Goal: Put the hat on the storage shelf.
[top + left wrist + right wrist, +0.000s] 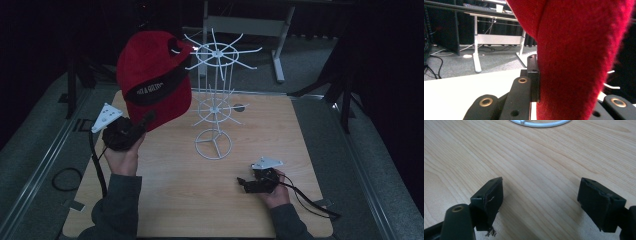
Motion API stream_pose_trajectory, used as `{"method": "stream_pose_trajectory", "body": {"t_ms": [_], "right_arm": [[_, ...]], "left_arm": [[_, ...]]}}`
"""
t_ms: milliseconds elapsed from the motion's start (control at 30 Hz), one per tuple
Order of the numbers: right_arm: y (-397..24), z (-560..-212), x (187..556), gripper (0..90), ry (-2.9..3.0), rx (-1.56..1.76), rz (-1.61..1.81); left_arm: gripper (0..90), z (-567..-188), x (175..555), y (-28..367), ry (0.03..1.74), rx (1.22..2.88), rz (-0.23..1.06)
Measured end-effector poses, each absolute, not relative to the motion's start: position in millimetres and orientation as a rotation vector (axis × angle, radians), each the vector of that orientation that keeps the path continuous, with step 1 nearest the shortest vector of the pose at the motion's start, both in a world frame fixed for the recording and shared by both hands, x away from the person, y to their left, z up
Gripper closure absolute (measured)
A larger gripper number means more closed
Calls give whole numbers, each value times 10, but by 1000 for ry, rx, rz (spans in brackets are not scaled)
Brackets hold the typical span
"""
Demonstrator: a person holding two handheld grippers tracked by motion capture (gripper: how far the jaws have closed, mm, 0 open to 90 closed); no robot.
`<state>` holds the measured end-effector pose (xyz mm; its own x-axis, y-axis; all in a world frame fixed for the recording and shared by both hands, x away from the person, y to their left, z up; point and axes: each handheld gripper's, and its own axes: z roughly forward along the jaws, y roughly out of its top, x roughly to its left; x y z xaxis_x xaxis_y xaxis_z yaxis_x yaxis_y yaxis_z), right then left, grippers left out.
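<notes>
A red cap (155, 75) with a black band hangs in the air over the table's left side, its top close to the upper arms of a white wire rack (216, 100). My left gripper (149, 119) is shut on the cap's lower edge. In the left gripper view the red cap (579, 50) hides one jaw, and the other fingertip (533, 75) presses on the fabric. My right gripper (242, 184) rests low on the wooden table (200, 200) at the front right. Its jaws stand open over bare wood in the right gripper view, right gripper (551, 197).
The rack's round base ring (539, 123) lies just beyond the right gripper. A black cable loop (65, 179) lies on the grey floor left of the table. A white desk frame (245, 25) stands behind the table, and dark stands flank both sides.
</notes>
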<state>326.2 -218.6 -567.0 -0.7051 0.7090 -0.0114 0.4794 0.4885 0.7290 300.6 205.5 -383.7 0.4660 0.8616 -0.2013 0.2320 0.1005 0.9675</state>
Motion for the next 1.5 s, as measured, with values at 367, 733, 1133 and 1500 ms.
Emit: {"method": "stream_pose_trajectory", "body": {"t_ms": [367,733,1133,1500], "right_arm": [[-2186,-5670,3263,204,2428,1001,1044],[-2186,-5670,3263,205,2428,1000,1044],[-2186,-5670,3263,204,2428,1001,1044],[-2186,-5669,3263,204,2429,1000,1042]], "left_arm": [[849,-3860,3004,2007,1021,1446,610],[848,-3949,3018,1998,1040,1448,587],[847,-4068,3032,1970,1063,1459,563],[846,-4148,3045,1951,1076,1475,551]]}}
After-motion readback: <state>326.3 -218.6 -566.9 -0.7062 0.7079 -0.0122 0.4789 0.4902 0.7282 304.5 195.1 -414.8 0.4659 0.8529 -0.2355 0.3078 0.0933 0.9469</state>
